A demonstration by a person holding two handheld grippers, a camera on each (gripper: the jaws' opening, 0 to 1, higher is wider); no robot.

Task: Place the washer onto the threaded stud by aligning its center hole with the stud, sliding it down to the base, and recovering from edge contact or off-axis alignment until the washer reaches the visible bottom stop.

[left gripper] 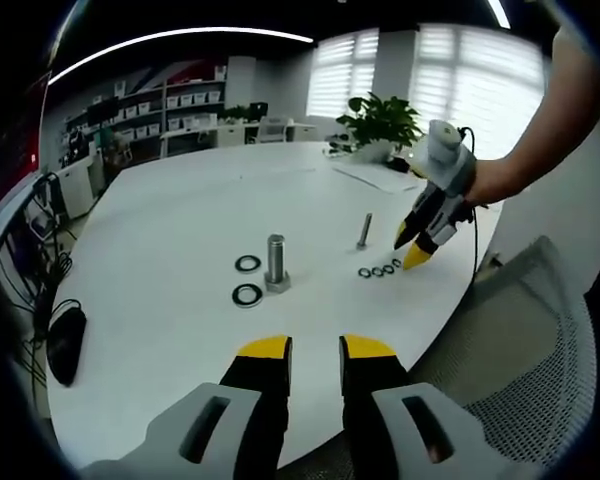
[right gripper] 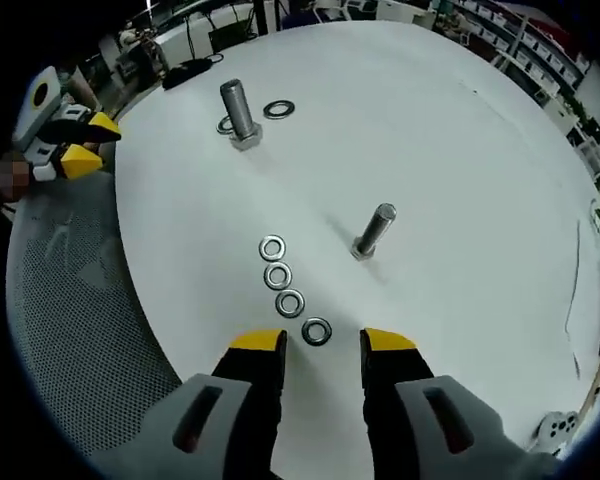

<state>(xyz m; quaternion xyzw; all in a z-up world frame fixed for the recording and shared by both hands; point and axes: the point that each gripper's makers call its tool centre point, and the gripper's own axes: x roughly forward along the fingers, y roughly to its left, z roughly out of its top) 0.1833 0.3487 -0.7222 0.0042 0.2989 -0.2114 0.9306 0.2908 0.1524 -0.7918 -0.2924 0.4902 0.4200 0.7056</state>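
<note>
A slim threaded stud point(right gripper: 373, 232) stands upright on the white table point(right gripper: 450, 150), with a row of several small washers point(right gripper: 277, 275) lying flat to its left. The nearest washer point(right gripper: 316, 331) lies just ahead of my right gripper point(right gripper: 322, 345), which is open and holds nothing. In the left gripper view the stud point(left gripper: 365, 230) and small washers point(left gripper: 378, 270) sit right of centre, and the right gripper point(left gripper: 414, 248) hovers beside them, held by a hand. My left gripper point(left gripper: 316, 350) is open and empty near the table's front edge.
A thicker bolt point(left gripper: 276, 262) stands mid-table with two large washers point(left gripper: 247, 295) beside it; in the right gripper view this bolt point(right gripper: 238, 112) is at the far side. A mesh chair back point(left gripper: 540, 340) lies below the table edge. A potted plant point(left gripper: 380, 122) and papers sit far off.
</note>
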